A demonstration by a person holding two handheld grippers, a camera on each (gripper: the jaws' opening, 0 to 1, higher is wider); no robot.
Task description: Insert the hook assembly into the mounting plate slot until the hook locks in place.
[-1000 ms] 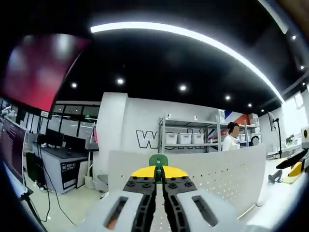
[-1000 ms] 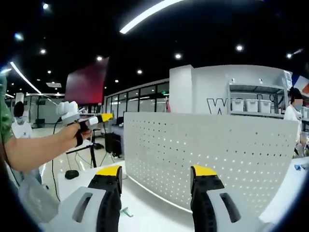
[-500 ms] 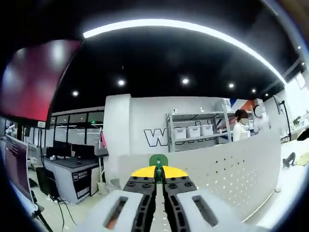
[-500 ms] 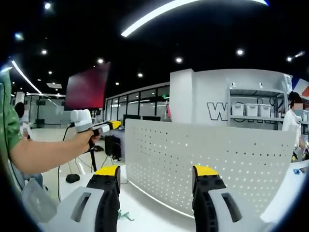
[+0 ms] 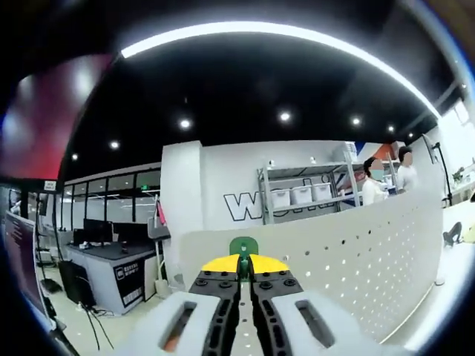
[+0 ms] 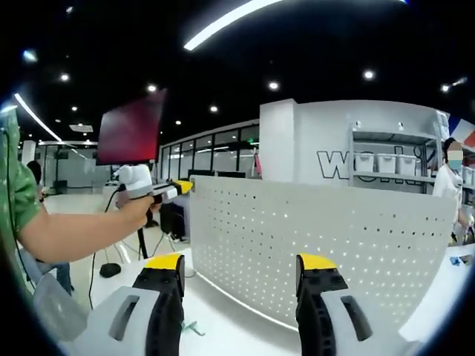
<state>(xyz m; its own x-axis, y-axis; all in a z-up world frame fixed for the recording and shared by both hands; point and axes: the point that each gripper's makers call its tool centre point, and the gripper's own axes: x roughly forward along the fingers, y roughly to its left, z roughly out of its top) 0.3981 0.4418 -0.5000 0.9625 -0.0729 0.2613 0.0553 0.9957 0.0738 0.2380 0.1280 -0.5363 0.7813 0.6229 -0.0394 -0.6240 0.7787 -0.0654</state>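
My left gripper (image 5: pixel 243 261) is shut on a small green hook (image 5: pixel 243 245) whose rounded top sticks up between the yellow fingertips. Beyond it the top edge of the white perforated mounting plate (image 5: pixel 364 248) runs off to the right. In the right gripper view the plate (image 6: pixel 319 237) stands upright on a white table, facing me. A person's hand holds the left gripper (image 6: pixel 181 186) close by the plate's upper left corner. My right gripper (image 6: pixel 241 263) is open, low in front of the plate, with nothing between its jaws.
A white table (image 6: pixel 223 315) carries the plate, with a small green piece (image 6: pixel 190 327) lying near its left foot. Desks with monitors (image 5: pixel 111 248) and a shelf rack with bins (image 6: pixel 382 167) stand behind. A person (image 6: pixel 451 178) stands at the far right.
The hand has carried the left gripper rightward, up to the plate's upper left corner. The left gripper view has turned slightly. My right gripper has stayed open and almost still.
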